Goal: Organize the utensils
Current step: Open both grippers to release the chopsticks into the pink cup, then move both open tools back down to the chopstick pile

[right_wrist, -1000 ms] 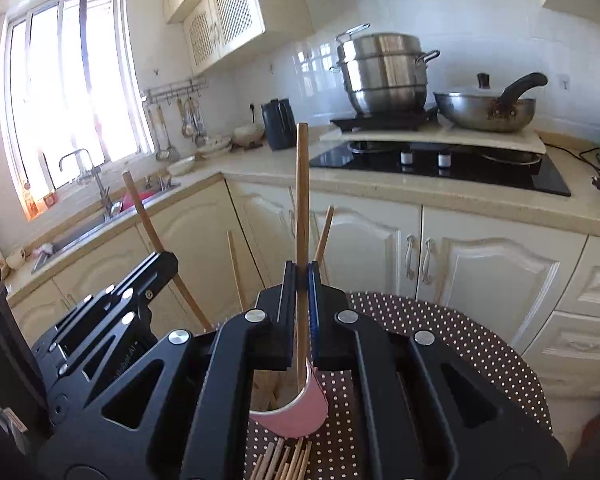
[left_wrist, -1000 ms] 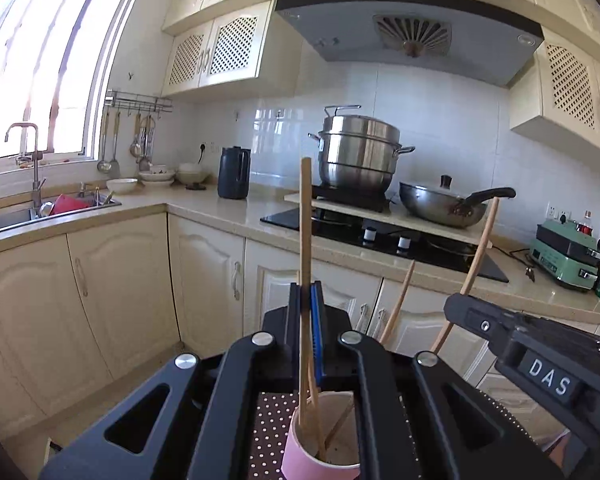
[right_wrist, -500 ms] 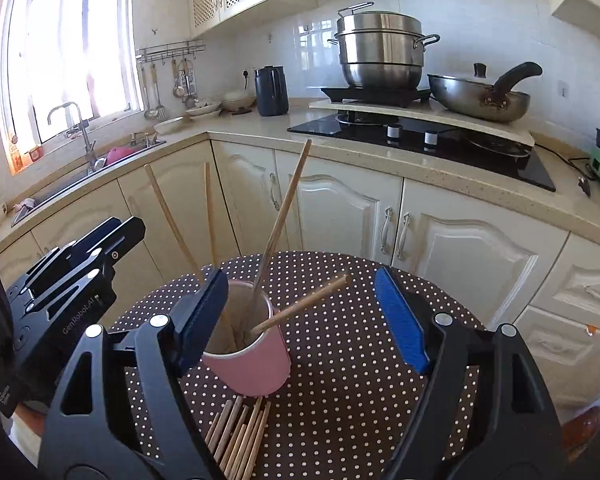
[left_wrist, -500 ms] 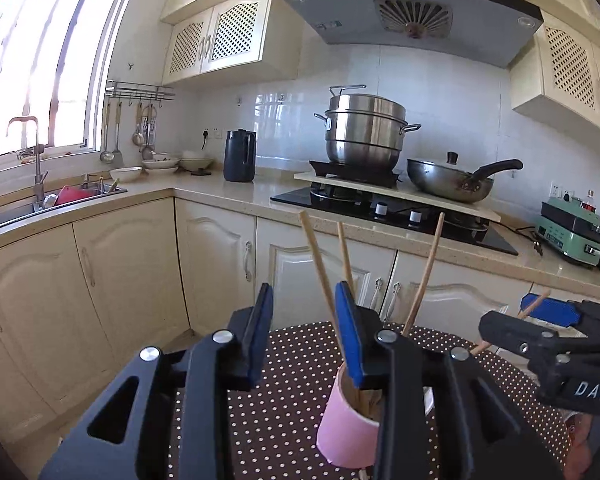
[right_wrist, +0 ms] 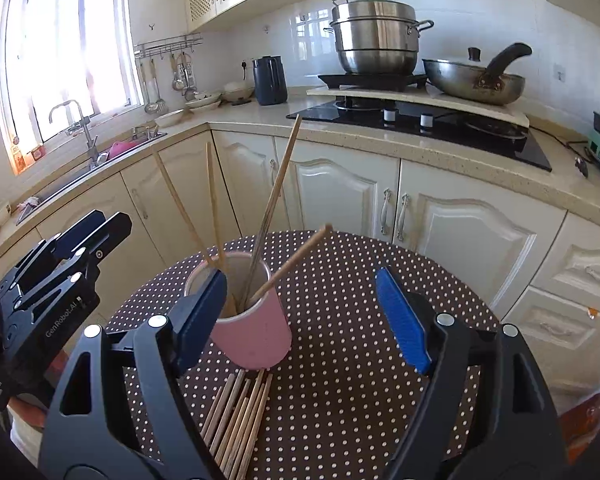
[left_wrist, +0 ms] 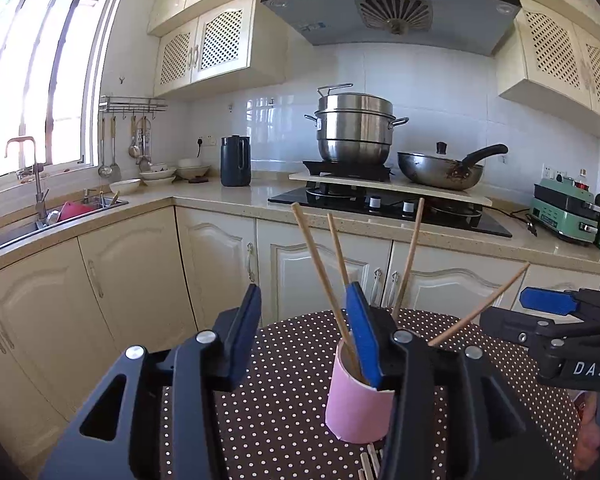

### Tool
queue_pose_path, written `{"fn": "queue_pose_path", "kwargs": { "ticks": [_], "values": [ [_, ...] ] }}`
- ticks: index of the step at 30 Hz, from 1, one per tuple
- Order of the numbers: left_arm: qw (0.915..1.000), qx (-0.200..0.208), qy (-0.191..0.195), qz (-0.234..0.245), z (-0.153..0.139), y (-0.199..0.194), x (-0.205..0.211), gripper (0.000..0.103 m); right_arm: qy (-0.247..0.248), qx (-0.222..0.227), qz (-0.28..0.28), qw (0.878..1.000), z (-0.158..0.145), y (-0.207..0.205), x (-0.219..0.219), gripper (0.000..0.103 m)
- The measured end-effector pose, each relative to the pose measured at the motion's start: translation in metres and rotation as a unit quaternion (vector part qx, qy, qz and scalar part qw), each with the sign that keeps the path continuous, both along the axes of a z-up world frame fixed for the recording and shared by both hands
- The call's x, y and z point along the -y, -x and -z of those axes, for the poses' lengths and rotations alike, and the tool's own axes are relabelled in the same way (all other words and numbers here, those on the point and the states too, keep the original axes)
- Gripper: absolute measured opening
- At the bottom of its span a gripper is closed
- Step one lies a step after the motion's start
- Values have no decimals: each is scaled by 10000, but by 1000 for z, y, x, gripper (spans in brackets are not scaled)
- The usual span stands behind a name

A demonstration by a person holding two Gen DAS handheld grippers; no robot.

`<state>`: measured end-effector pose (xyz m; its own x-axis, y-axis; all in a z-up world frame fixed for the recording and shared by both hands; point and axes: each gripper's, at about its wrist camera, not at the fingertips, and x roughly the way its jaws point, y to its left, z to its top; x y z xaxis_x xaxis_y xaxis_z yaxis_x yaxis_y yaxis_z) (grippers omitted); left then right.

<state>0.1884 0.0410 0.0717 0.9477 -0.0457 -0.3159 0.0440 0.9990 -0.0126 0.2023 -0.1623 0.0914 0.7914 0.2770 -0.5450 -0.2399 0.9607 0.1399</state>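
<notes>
The right claw (right_wrist: 302, 316) is hovering over a round dotted table (right_wrist: 340, 380), its blue-padded fingers spread wide and holding nothing. Just ahead of it, partly behind its left finger, a pink cup (right_wrist: 252, 332) is standing upright on the table with four wooden chopsticks (right_wrist: 278, 188) leaning out of it in different directions — one is tilting low toward the right. Directly below the claw, touching the near side of the cup, a bundle of loose chopsticks (right_wrist: 240, 416) is lying flat. The left claw (left_wrist: 304, 340) is also spread apart and empty, sitting off to the left of the right one; the cup (left_wrist: 358, 404) is showing behind its right finger. Beyond both claws, a kitchen counter (right_wrist: 380, 144) is carrying a steel pot (right_wrist: 376, 36) and a wok (right_wrist: 472, 80).
</notes>
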Motion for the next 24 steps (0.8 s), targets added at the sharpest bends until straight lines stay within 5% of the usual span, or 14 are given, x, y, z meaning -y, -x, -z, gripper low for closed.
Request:
{"fn": "queue_pose_path", "kwargs": {
  "ticks": [9,24],
  "values": [
    [9997,-141,-183,80,11,32,10,52,156,-256,-28,9995,23,25,4,82],
    [9936,-1065,-195,312,63,62,0,55,860,-1176,-298,9889,86,44,-11,86]
  ]
}}
